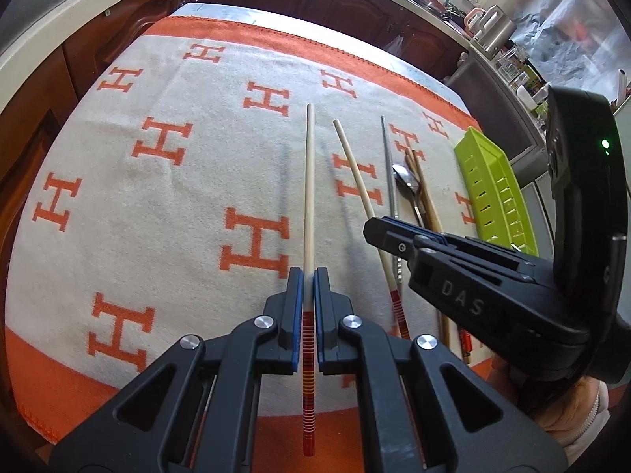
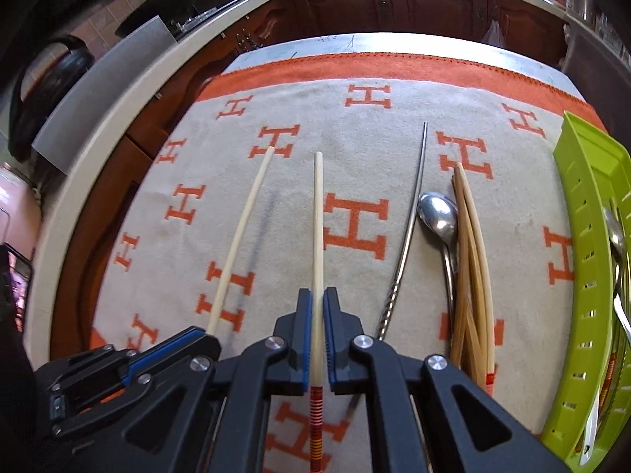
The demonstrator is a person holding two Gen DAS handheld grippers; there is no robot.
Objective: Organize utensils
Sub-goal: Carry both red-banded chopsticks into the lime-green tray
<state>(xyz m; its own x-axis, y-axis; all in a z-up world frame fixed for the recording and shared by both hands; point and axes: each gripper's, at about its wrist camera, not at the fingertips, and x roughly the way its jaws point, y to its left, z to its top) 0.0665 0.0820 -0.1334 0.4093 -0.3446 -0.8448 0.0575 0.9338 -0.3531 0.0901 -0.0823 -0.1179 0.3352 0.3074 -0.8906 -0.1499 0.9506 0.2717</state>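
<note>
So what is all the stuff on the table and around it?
pale chopsticks: two, cream with red striped ends, one in each gripper
metal chopstick: one, silver, lying on the cloth
spoon: one, silver, beside the bamboo chopsticks
bamboo chopsticks: a few, tan, bunched near the basket
basket: one, lime green, far right, utensils inside
cloth: one, grey with orange H letters, covering the table
left gripper: black, shut on a chopstick
right gripper: black, shut on a chopstick

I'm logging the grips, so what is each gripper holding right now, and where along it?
Each holds one pale chopstick near its red-striped handle end: the left gripper one chopstick, the right gripper the other chopstick.
</note>
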